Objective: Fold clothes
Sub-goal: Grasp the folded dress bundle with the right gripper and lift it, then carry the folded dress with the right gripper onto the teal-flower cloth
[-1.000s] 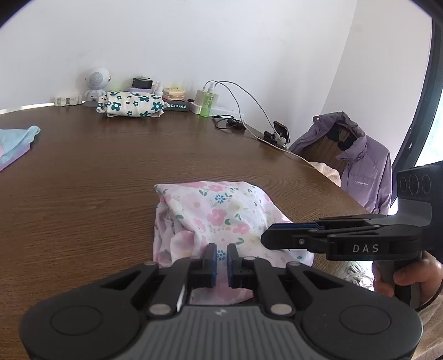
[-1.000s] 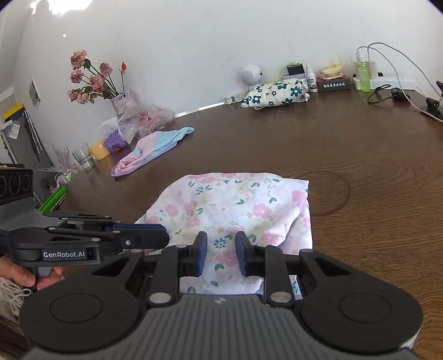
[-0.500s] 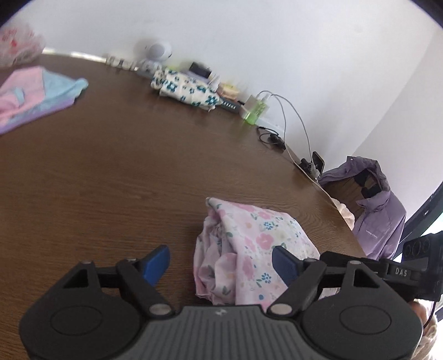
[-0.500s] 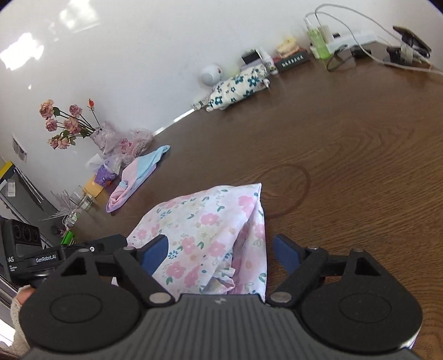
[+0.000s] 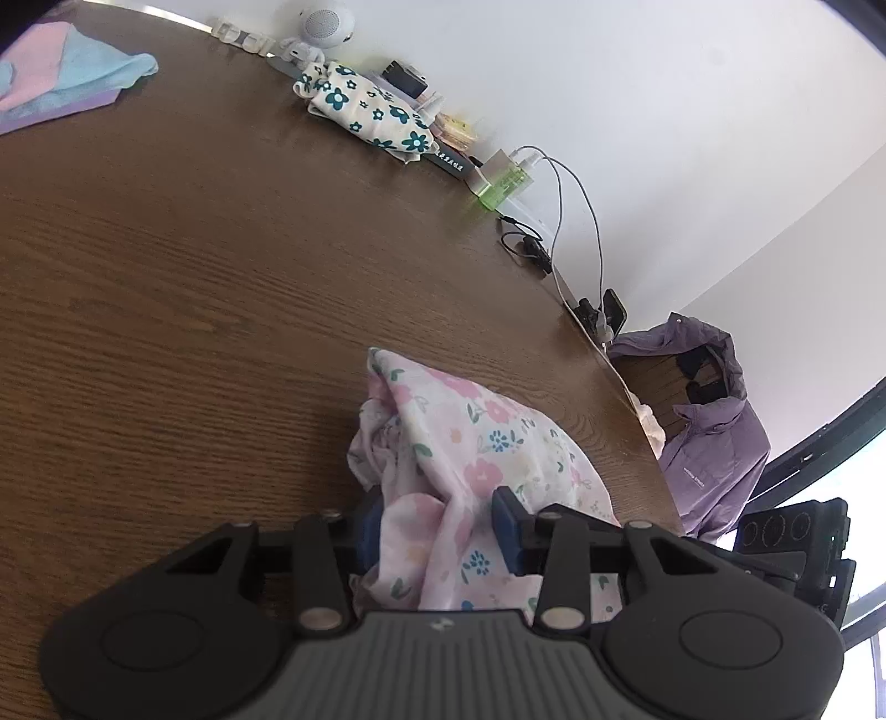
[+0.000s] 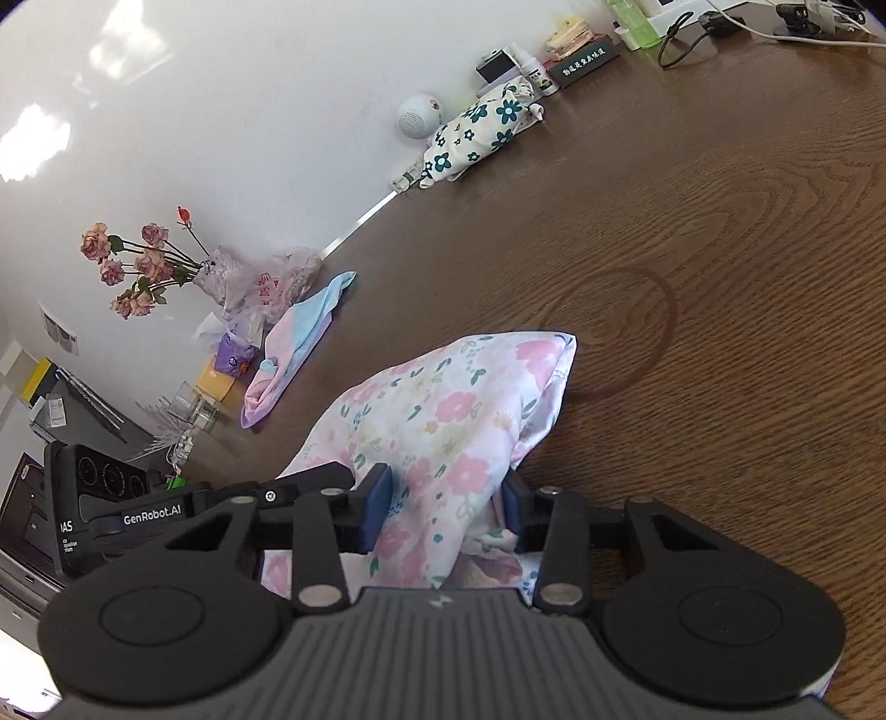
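A folded pink floral garment [image 5: 476,443] lies on the brown wooden table [image 5: 166,277], near its front edge. My left gripper [image 5: 437,526] has its two blue pads closed against the garment's left side, with bunched fabric between them. My right gripper [image 6: 443,509] grips the same garment [image 6: 459,410] at its right side, fabric bulging between the pads. The left gripper's body [image 6: 127,515] shows at the left in the right wrist view. The right gripper's body [image 5: 792,543] shows at the right in the left wrist view.
A folded white garment with blue flowers [image 5: 365,111] lies at the table's far edge, next to a round white speaker [image 5: 326,22], a charger with cables [image 5: 504,177] and a phone [image 5: 614,310]. A pink-blue cloth [image 6: 299,343] and roses [image 6: 133,266] lie left. A purple jacket [image 5: 714,421] hangs right.
Both grippers were shut one second ago, opened wide half a second ago, and have now closed on the sides of the floral garment. Both views have tilted and moved closer.
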`<state>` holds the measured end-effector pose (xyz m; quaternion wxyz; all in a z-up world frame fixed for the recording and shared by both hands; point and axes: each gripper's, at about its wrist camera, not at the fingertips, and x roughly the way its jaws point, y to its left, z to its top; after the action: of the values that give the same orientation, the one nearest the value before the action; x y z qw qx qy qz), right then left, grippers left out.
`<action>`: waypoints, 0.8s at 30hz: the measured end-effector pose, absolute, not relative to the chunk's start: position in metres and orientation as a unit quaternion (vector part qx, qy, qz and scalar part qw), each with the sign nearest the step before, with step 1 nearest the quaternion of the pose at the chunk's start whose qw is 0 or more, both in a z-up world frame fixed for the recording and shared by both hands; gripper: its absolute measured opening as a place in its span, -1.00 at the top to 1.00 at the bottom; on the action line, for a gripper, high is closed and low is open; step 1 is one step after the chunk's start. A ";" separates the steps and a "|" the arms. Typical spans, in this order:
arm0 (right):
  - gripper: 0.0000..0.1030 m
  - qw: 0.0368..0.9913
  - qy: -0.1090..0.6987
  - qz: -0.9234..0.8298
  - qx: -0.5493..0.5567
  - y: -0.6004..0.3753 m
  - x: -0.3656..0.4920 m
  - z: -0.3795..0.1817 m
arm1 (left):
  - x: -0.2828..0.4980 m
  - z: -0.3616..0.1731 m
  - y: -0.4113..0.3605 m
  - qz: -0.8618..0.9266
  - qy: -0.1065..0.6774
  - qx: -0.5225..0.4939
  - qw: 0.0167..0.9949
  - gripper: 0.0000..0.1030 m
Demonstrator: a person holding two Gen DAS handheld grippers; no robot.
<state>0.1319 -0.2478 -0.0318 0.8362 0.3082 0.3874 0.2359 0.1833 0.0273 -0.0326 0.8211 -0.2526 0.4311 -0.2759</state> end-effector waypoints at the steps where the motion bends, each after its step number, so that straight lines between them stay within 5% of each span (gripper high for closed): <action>1: 0.41 0.833 0.389 0.238 0.312 -0.247 0.133 -0.033 | 0.184 -0.034 0.027 -0.276 0.431 -0.256 0.820 0.41; 6: 0.63 0.829 0.377 0.250 0.329 -0.247 0.131 -0.027 | 0.179 -0.030 0.037 -0.286 0.415 -0.280 0.817 0.57; 17: 0.63 0.852 0.325 0.306 0.273 -0.221 0.150 0.042 | 0.177 0.039 0.061 -0.284 0.318 -0.271 0.863 0.58; 24: 0.65 0.868 0.281 0.322 0.252 -0.215 0.236 0.101 | 0.232 0.108 0.060 -0.272 0.254 -0.217 0.902 0.58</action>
<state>0.2357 -0.2147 0.1014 0.8679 0.2522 0.2813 0.3224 0.2316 0.0602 0.1082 0.9024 -0.2171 0.2535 -0.2725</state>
